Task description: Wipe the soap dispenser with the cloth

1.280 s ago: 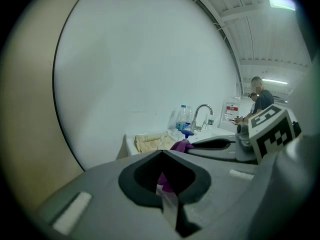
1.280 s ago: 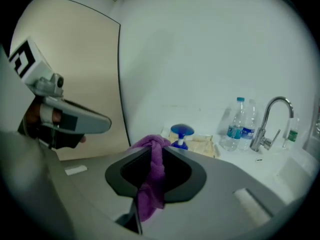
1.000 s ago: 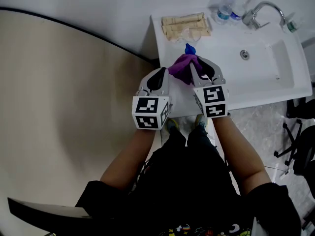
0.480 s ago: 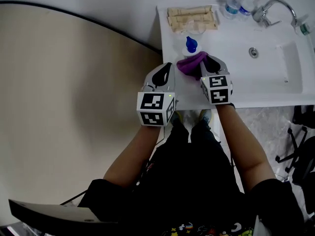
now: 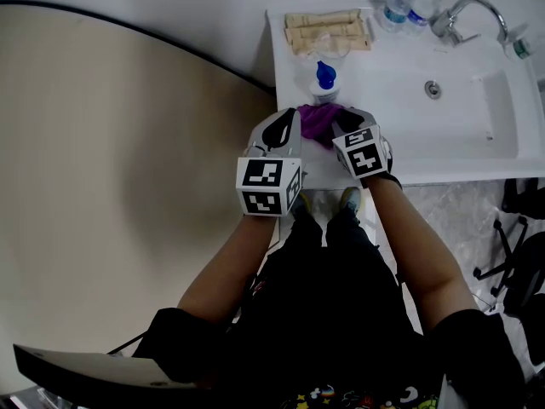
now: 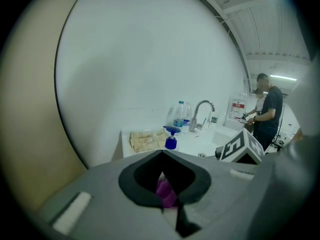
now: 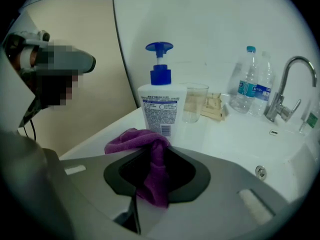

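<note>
— Head view?
— The left claw [image 5: 285,126] and right claw [image 5: 345,124] are hovering over the bench's [image 5: 400,135] near edge. The purple cloth [image 5: 319,122] is bunching between them, just short of the soap dispenser [image 5: 324,79].
— Left gripper view?
— The jaws are sitting together, with a purple sliver showing at the slit.
— Right gripper view?
— The jaws are pinching the cloth [image 7: 150,169], and the dispenser is standing just behind it.

In the head view the soap dispenser [image 5: 324,79] shows little but its blue pump, and the right gripper [image 5: 339,124] covers the cloth's [image 5: 317,119] near part. Between the left gripper's [image 6: 165,194] jaws only a purple sliver shows; whether they pinch it is unclear. The print on the dispenser's label [image 7: 159,106] is too small to read.
</note>
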`<state>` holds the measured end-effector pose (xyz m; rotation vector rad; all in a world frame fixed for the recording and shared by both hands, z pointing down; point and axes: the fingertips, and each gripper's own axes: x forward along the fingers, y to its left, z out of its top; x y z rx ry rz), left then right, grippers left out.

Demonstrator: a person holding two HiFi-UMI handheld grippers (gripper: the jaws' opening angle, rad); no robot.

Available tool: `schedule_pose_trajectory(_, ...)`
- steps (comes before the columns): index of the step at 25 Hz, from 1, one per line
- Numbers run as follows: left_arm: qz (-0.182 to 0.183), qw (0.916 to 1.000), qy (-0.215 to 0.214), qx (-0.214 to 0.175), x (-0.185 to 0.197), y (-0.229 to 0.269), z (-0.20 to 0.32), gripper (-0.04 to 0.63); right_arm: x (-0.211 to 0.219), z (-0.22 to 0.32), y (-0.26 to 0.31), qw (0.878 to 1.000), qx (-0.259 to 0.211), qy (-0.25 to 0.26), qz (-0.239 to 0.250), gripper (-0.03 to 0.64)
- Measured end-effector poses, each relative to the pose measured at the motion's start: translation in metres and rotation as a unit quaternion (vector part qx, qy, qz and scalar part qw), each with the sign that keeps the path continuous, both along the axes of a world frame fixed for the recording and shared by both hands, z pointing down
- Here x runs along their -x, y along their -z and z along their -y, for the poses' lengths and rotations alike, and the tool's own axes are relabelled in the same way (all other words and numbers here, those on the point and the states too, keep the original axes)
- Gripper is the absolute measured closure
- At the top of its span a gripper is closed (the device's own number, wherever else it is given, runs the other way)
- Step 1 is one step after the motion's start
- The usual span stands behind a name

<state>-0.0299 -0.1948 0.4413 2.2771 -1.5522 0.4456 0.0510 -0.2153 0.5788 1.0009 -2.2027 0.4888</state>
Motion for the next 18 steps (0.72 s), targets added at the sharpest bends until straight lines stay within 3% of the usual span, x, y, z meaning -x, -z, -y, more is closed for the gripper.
schedule_pose_trajectory(3, -0.009, 0.9999, -0.007, -0.010, -0.001, 0.004, 0.001, 0.595, -0.003, -0.001, 0.031, 0.999, -0.028, -0.014, 0.023, 0.443)
schedule_pose_trajectory(5, -0.015, 0.9996, -0.013, -0.018, -0.002, 0.012, 0.000, 0.595, -0.007, -0.006, 0.076, 0.995, -0.077, -0.034, 0.051, 0.433)
schedule_pose_trajectory(7, -0.021, 0.9992, -0.018, -0.031, -0.002, 0.025, -0.002, 0.595, -0.014, -0.012, 0.135, 0.983, -0.150, -0.068, 0.083, 0.487)
schedule_pose_trajectory(9, -0.030, 0.9981, -0.020, -0.050, -0.003, 0.041, -0.002, 0.595, -0.021, -0.017, 0.188, 0.966, -0.214, -0.095, 0.108, 0.592)
schedule_pose_trajectory(13, -0.047, 0.9928, -0.023, -0.108, -0.007, 0.083, -0.007, 0.595, -0.013, -0.031, 0.249, 0.948, -0.272, -0.088, 0.140, 0.595)
schedule_pose_trajectory(18, -0.049, 0.9832, -0.019, -0.175, -0.003, 0.126, -0.017, 0.595, -0.011, -0.041, 0.281, 0.936, -0.315, -0.088, 0.131, 0.594)
